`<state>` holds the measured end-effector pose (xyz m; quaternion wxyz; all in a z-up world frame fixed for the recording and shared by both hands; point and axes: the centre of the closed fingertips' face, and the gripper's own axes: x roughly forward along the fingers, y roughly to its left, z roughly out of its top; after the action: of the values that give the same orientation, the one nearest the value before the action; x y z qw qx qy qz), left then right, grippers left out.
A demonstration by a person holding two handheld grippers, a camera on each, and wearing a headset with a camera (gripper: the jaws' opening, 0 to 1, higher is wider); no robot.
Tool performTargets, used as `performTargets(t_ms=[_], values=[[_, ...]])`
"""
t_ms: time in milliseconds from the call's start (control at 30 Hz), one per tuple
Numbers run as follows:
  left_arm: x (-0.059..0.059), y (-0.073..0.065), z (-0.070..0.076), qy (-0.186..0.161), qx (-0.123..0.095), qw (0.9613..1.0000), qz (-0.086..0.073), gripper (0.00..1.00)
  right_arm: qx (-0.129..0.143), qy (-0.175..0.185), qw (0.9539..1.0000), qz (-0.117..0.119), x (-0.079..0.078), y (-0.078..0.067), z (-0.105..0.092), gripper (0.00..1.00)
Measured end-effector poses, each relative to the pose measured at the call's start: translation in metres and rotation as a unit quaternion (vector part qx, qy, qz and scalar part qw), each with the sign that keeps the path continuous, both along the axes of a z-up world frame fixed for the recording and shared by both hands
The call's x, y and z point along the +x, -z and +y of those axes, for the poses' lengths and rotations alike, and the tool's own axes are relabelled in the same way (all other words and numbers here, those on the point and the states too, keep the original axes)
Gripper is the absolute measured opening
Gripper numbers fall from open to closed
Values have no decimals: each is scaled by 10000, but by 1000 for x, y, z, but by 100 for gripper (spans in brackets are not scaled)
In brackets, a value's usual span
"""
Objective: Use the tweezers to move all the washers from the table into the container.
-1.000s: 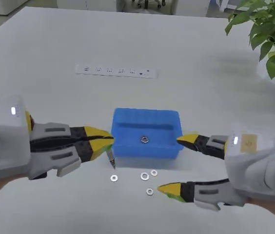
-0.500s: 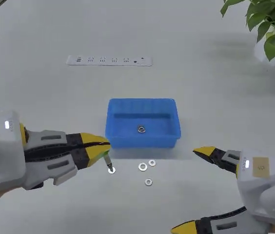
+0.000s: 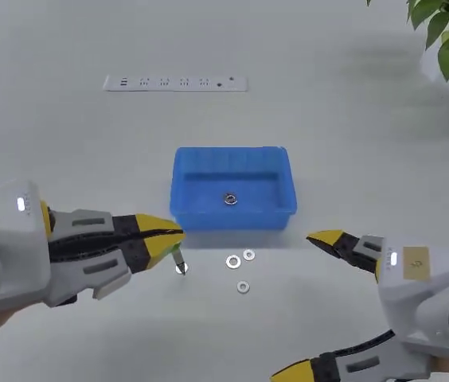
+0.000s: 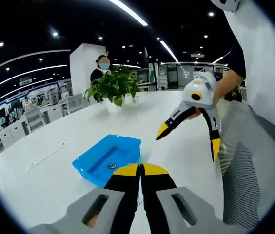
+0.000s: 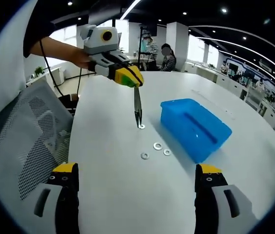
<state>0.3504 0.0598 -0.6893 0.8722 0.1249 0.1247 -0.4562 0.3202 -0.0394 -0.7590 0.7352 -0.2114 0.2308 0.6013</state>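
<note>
My left gripper (image 3: 177, 236) is shut on a pair of tweezers (image 3: 178, 258) that point down at the table. Their tips rest at one washer (image 3: 181, 269); whether they pinch it I cannot tell. Three more washers (image 3: 233, 261) lie loose in front of the blue container (image 3: 280, 208), which holds one washer (image 3: 230, 199). My right gripper (image 3: 304, 306) hangs wide open to the right of the washers, holding nothing. In the right gripper view the tweezers (image 5: 137, 107) stand upright over the washer (image 5: 141, 126), left of the container (image 5: 196, 127). The left gripper view shows the container (image 4: 96, 170) ahead.
A white power strip (image 3: 175, 83) lies on the table beyond the container. A potted plant (image 3: 447, 36) stands at the far right corner. The white tabletop (image 3: 352, 135) spreads bare around the container. People stand far back in the room.
The tweezers' tips have come down onto the leftmost washer. My right gripper has pulled back toward me and to the right, still open. The head camera has shifted.
</note>
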Motion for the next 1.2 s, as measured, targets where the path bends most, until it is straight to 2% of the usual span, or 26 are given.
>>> performTargets(t_ms=[100, 233, 367, 467, 600, 633, 667, 767, 900, 1033, 1200], values=[[0, 2, 1, -1, 53, 10000, -6, 4, 30, 3, 10000, 52, -2, 1, 1, 100], [2, 0, -1, -28, -21, 10000, -38, 4, -22, -78, 9999, 110, -6, 3, 1, 100], [2, 4, -1, 7, 51, 10000, -5, 4, 1, -67, 9999, 156, -6, 3, 2, 100], [3, 3, 0, -7, 19, 10000, -8, 4, 22, -35, 9998, 177, -5, 3, 3, 100], [4, 3, 1, 7, 0, 10000, 62, 4, 62, -37, 9997, 221, -4, 3, 7, 100], [4, 3, 1, 19, 16, 10000, 86, 4, 75, -53, 9997, 233, -3, 3, 9, 99], [4, 3, 1, 58, 120, 9999, 61, 4, 90, -93, 9996, 234, -2, 2, 12, 98], [2, 4, -2, 254, 346, 9990, 109, 4, 193, -420, 9987, 206, 2, -4, 31, 92], [6, 5, -4, 260, 347, 9989, 178, 4, 506, -734, 9955, 325, 8, -15, 64, 80], [9, 5, 1, 130, 258, 9991, 307, 4, 459, -1033, 9933, 225, 15, -16, 86, 73], [8, 6, 5, 68, 219, 9989, 413, 4, 424, -1301, 9901, 299, 23, -8, 106, 56]])
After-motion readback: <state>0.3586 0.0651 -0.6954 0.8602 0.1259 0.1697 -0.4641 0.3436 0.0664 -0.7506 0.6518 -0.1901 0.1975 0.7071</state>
